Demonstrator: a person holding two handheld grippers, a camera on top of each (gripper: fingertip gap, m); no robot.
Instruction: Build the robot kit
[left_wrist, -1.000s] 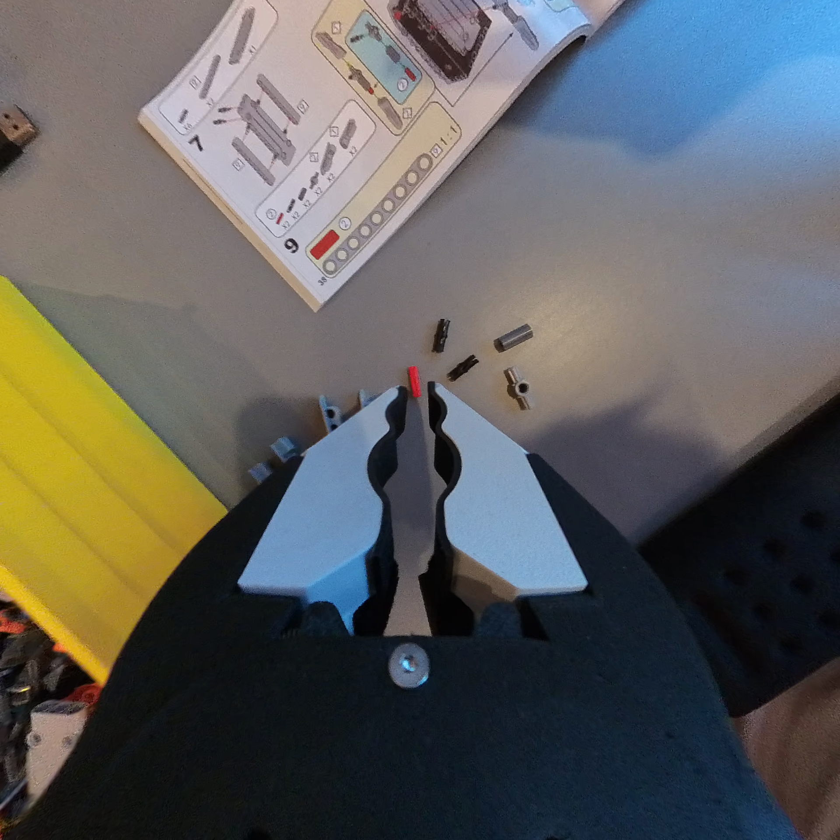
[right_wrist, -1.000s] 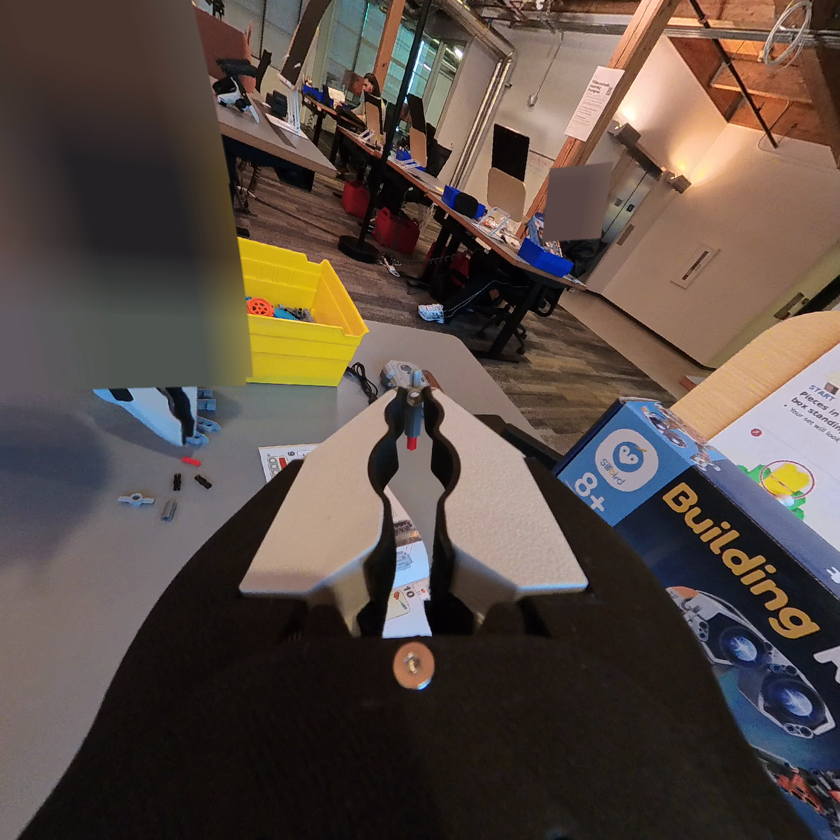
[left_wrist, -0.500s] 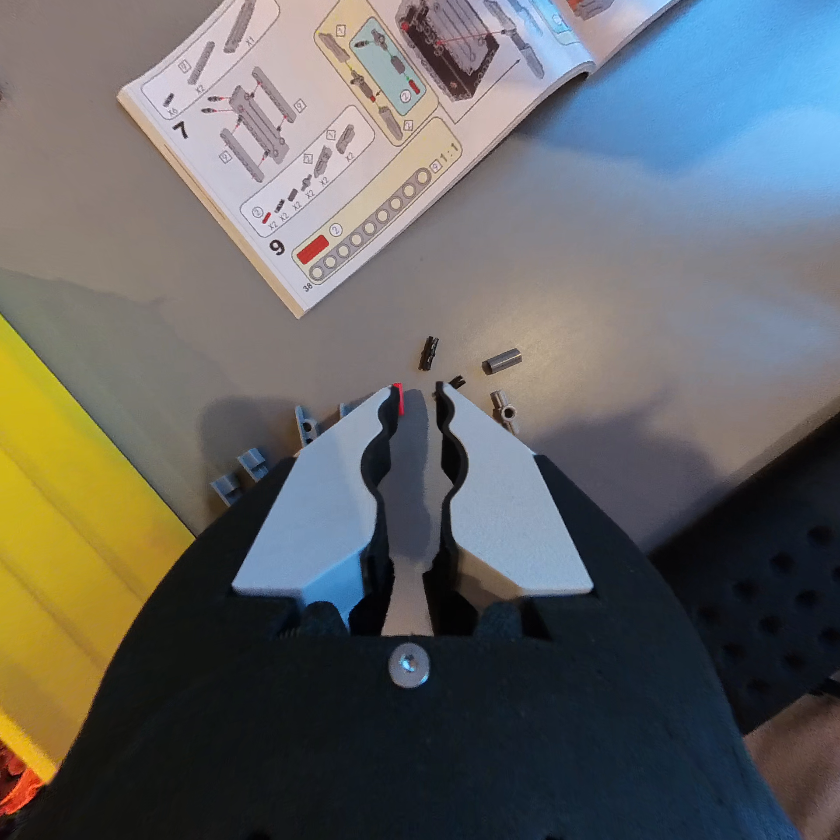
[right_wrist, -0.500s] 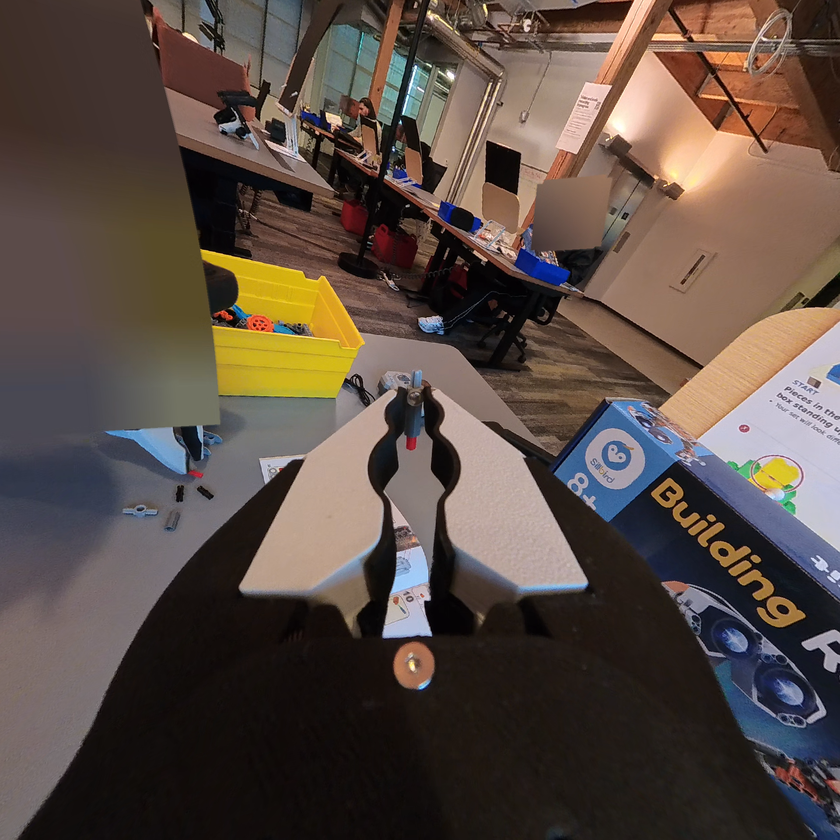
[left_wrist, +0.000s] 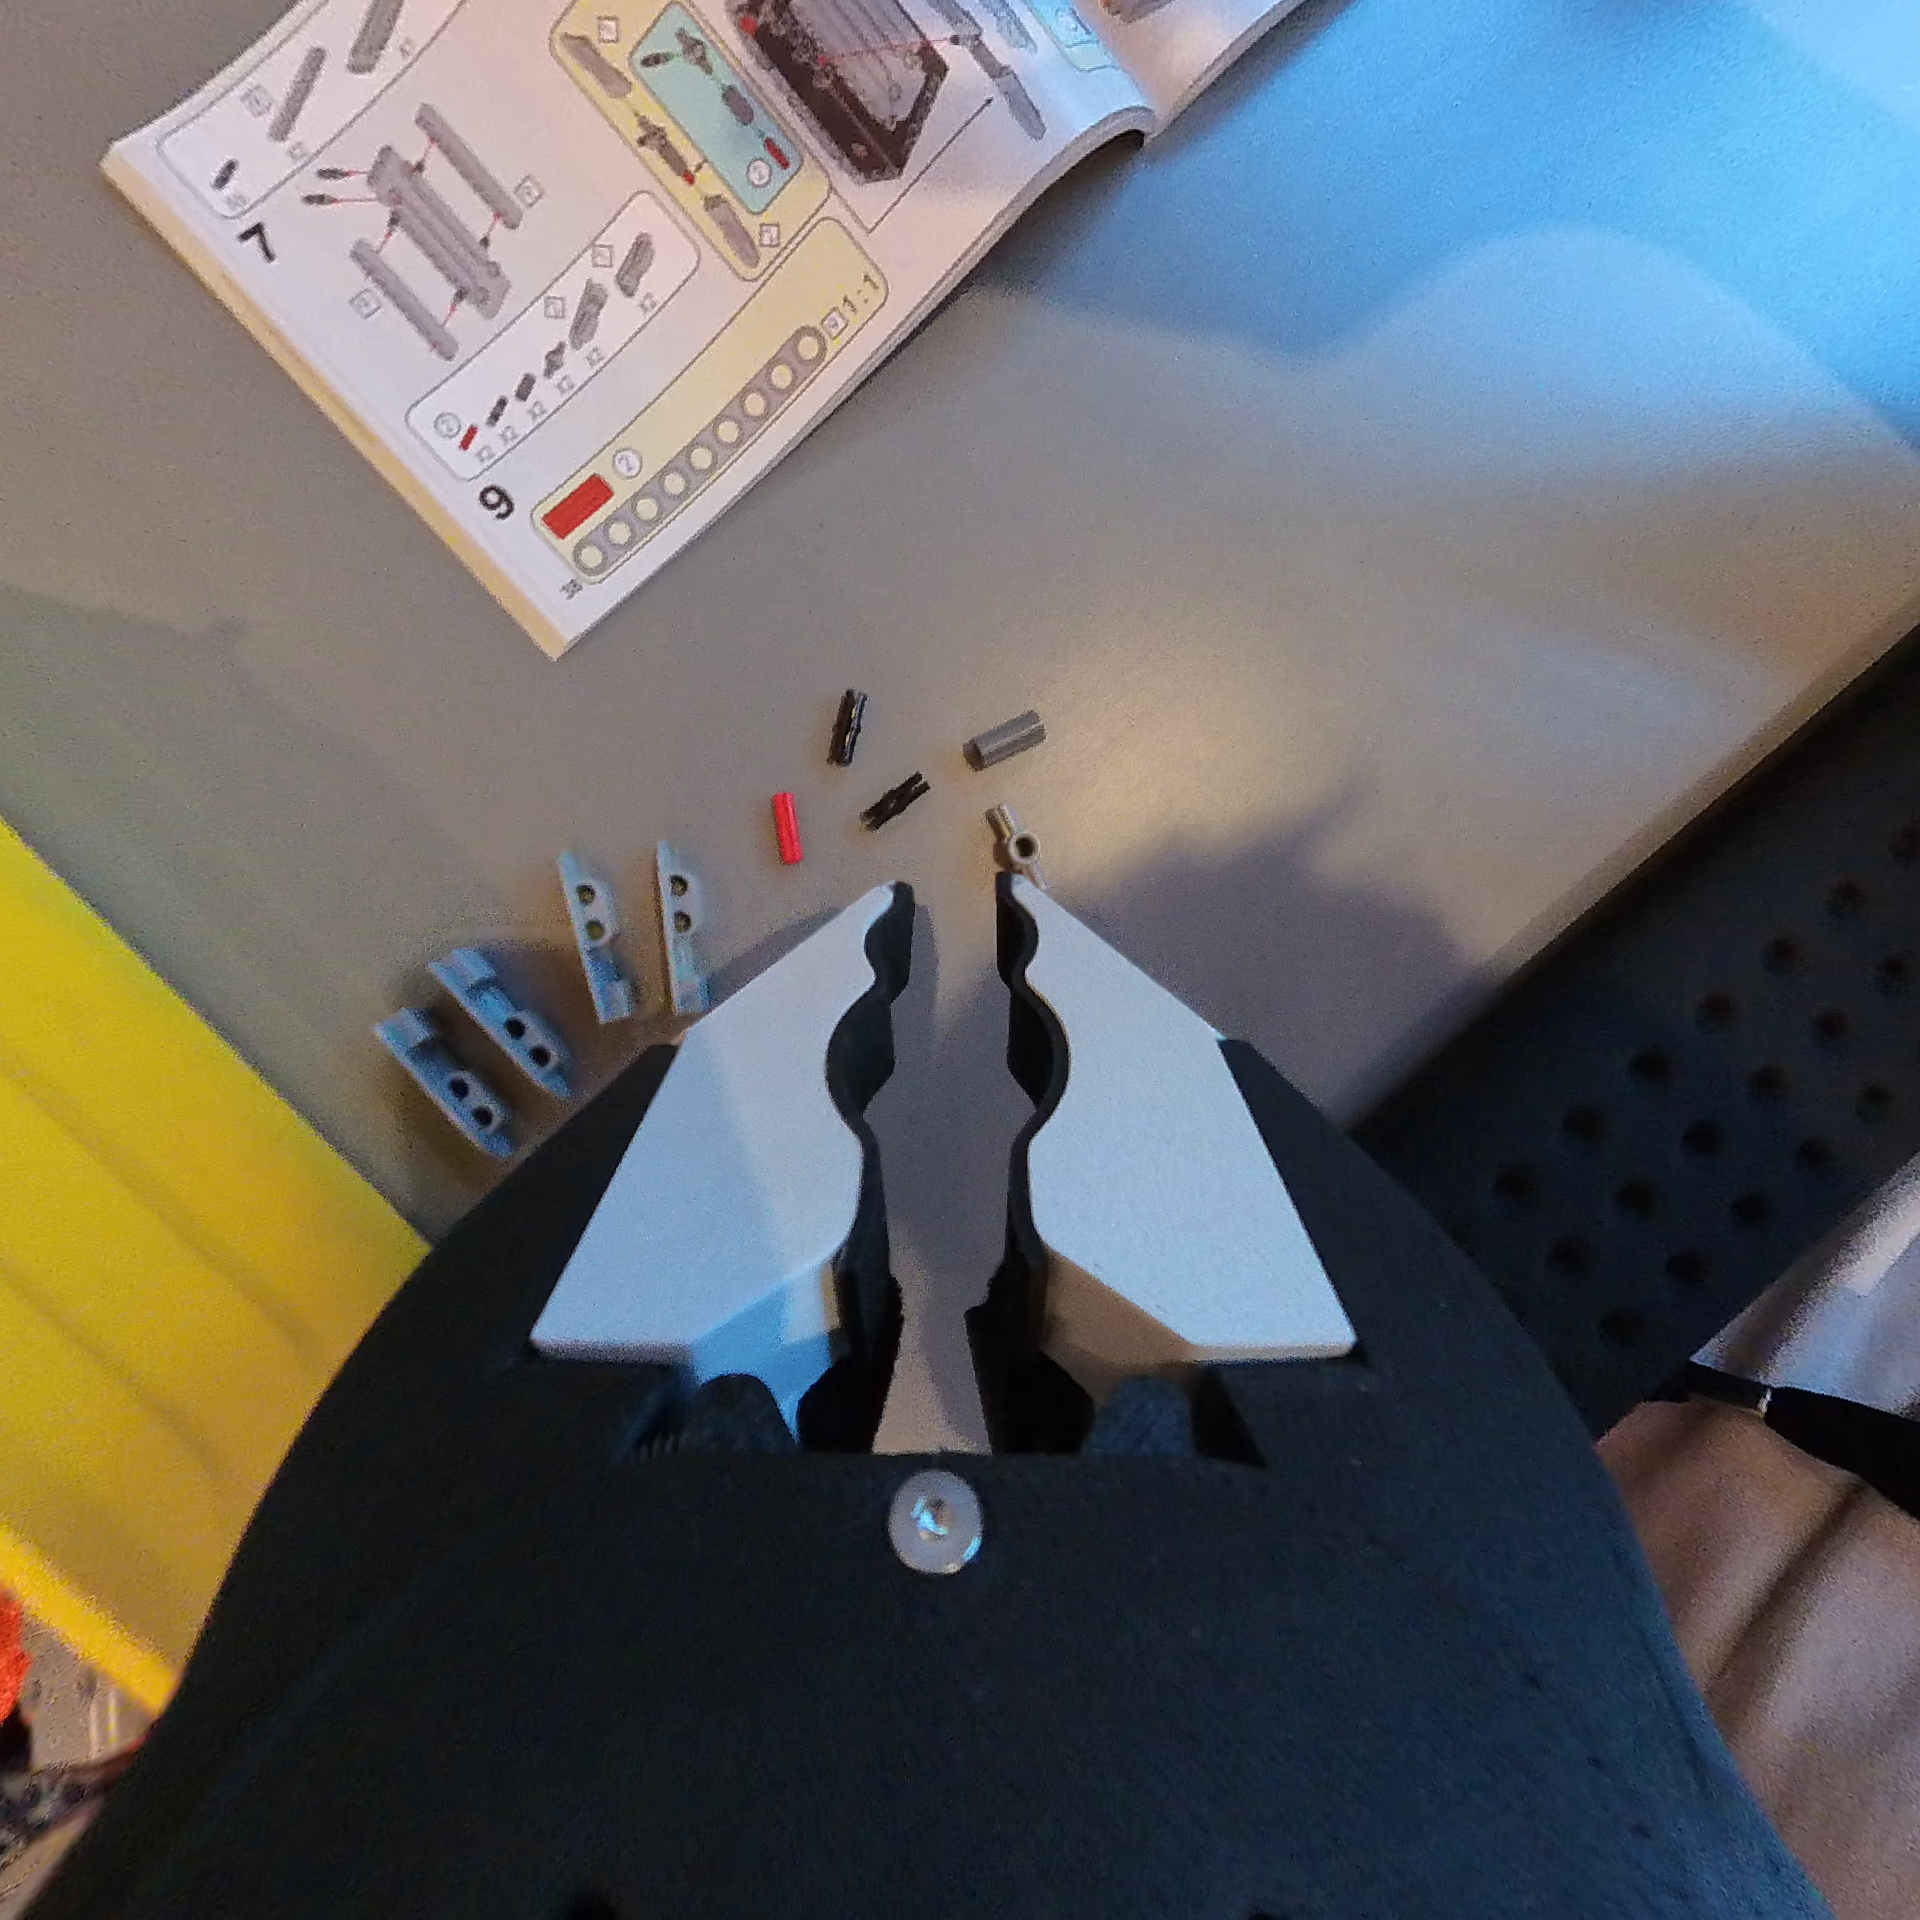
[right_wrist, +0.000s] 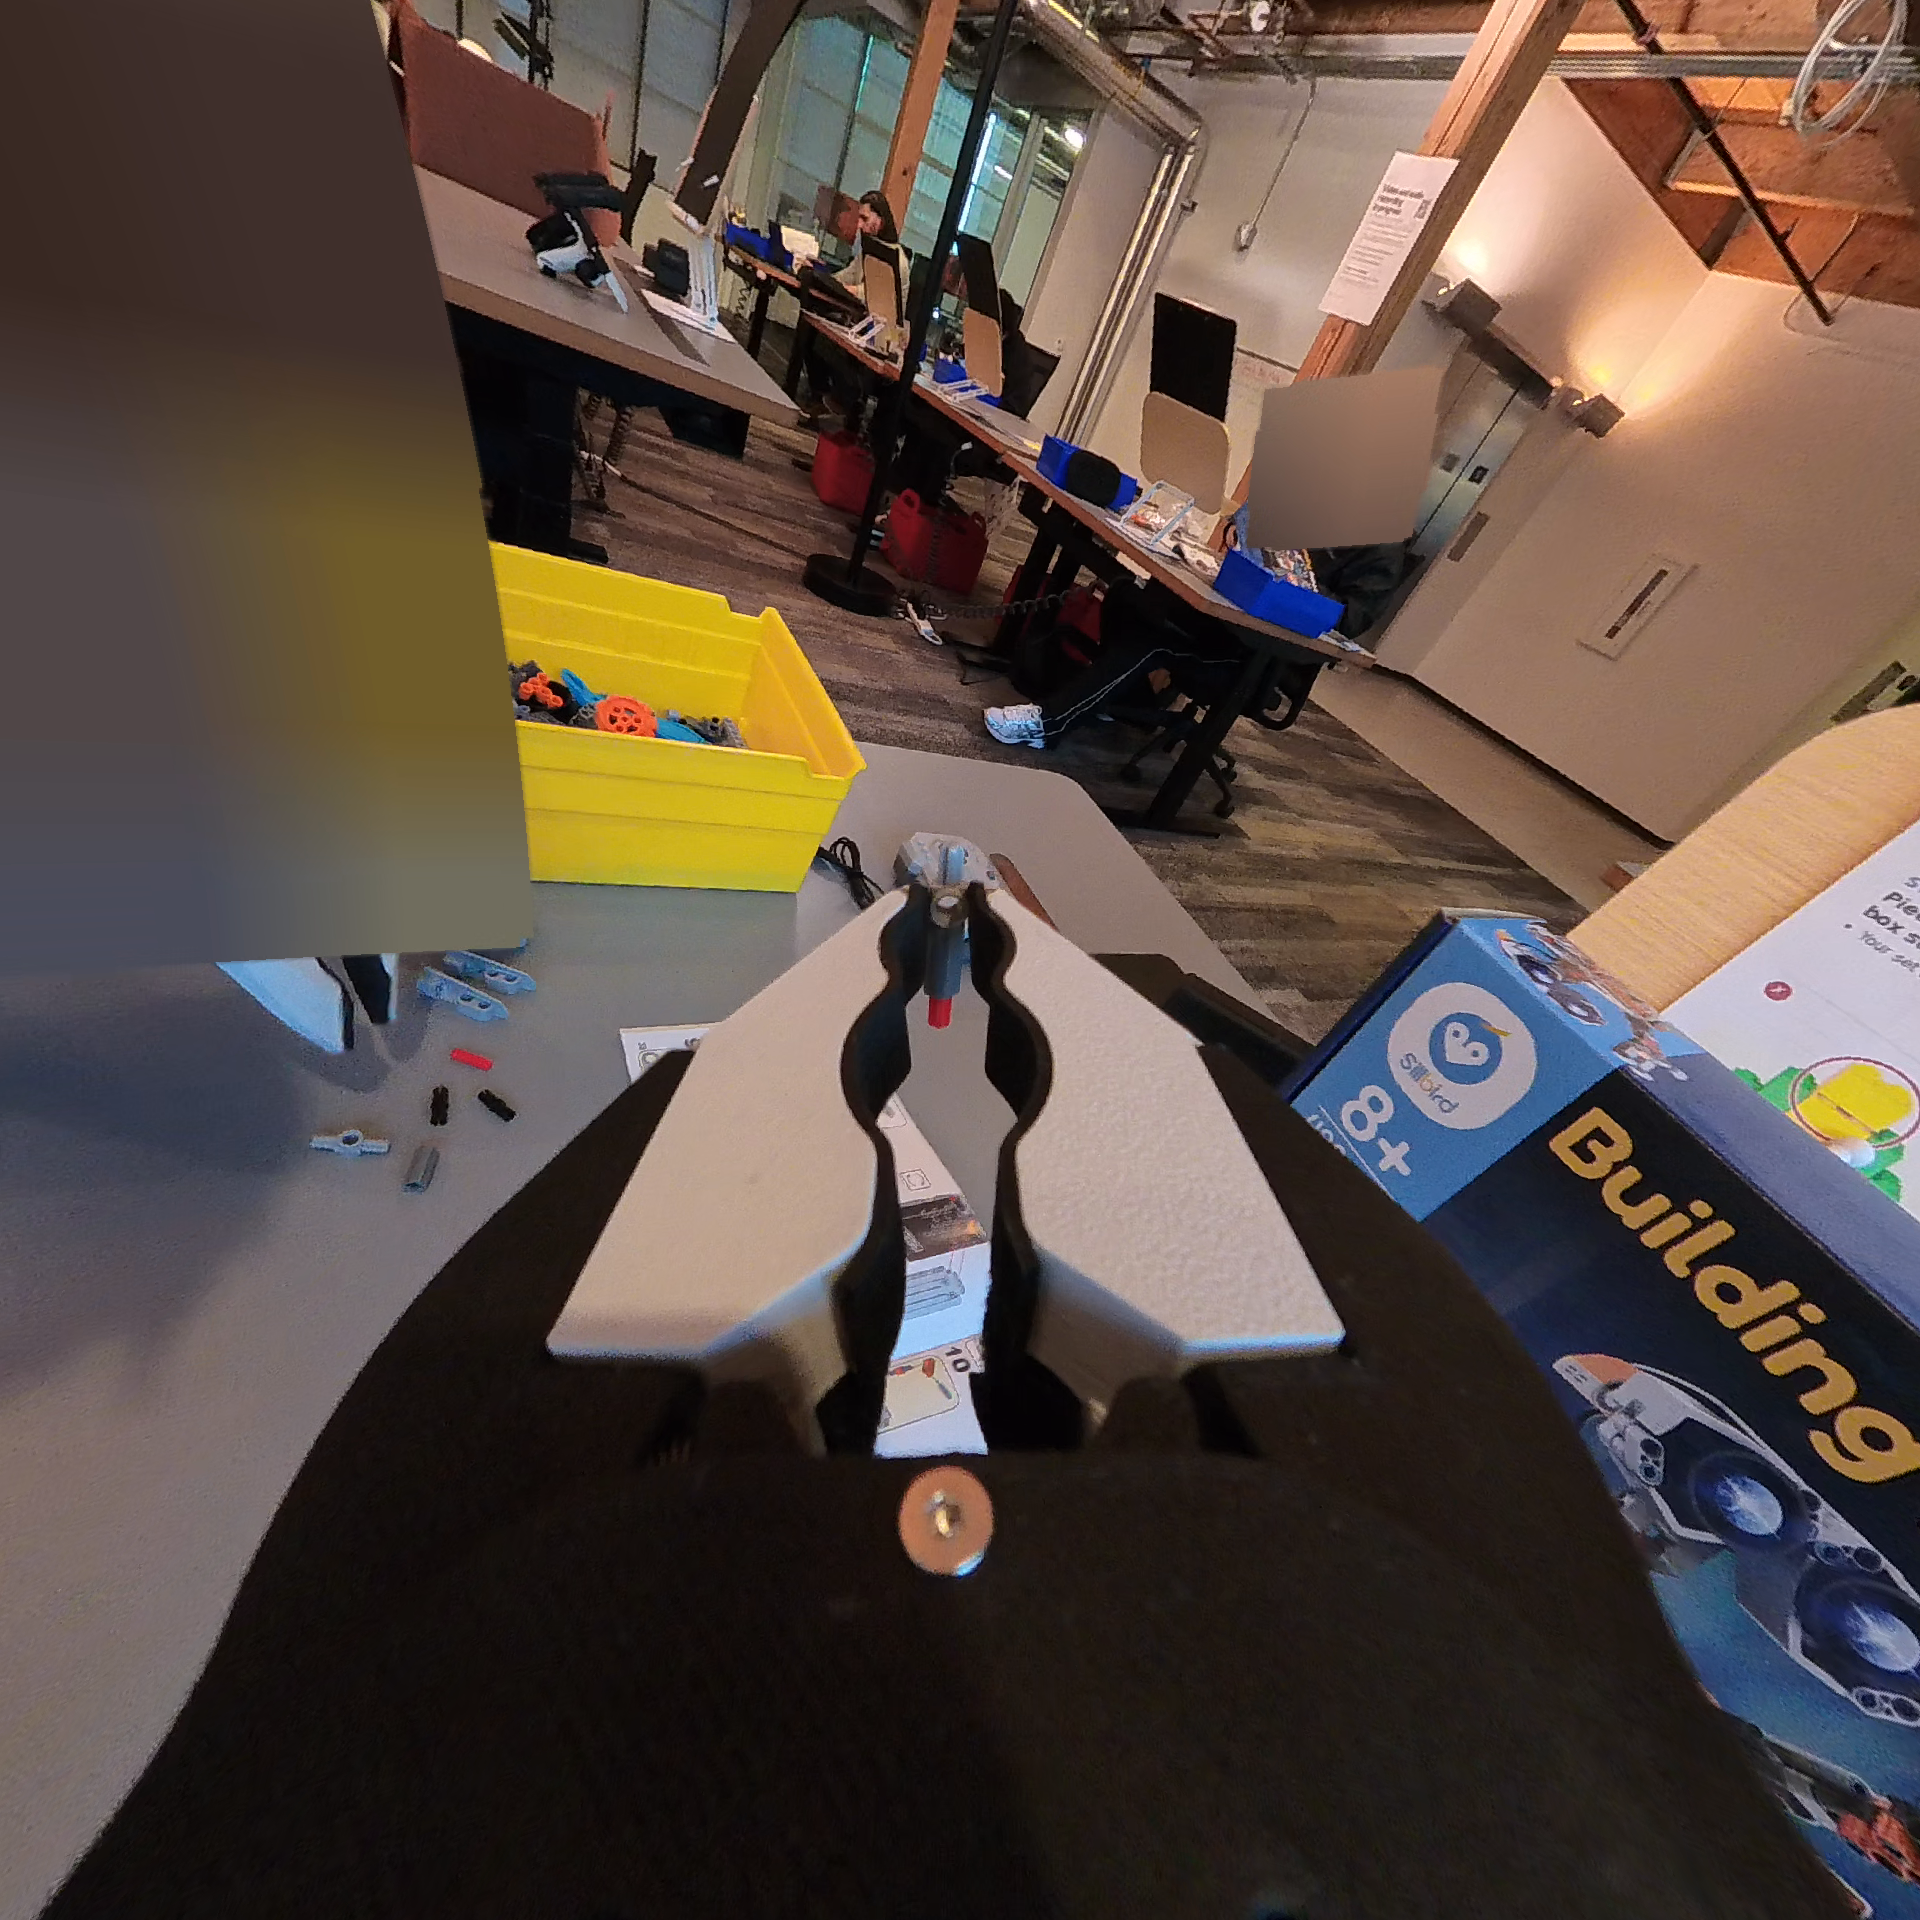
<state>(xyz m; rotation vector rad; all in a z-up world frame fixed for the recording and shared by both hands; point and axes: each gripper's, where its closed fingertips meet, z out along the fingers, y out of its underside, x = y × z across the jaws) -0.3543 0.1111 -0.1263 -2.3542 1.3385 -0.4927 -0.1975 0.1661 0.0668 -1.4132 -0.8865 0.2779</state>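
Note:
My left gripper is open and empty, hanging just above the grey table. Ahead of its tips lie a red pin, two black pins, a grey sleeve and a grey cross connector. Several grey angled beams lie to its left. My right gripper is shut on a grey connector with a red pin and holds it in the air above the table. The left gripper and the small parts also show at the left of the right wrist view.
An open instruction booklet lies beyond the parts. A yellow bin with loose parts stands at the table's far left; its wall is close beside my left gripper. A blue kit box stands at right. A black perforated surface lies beyond the table edge. My hands' fingertips stand some 25 centimetres from each other.
My left gripper opened wider and drew back from the red pin, which stays on the table. The grey beams came into full view. My right gripper kept its hold with little movement.

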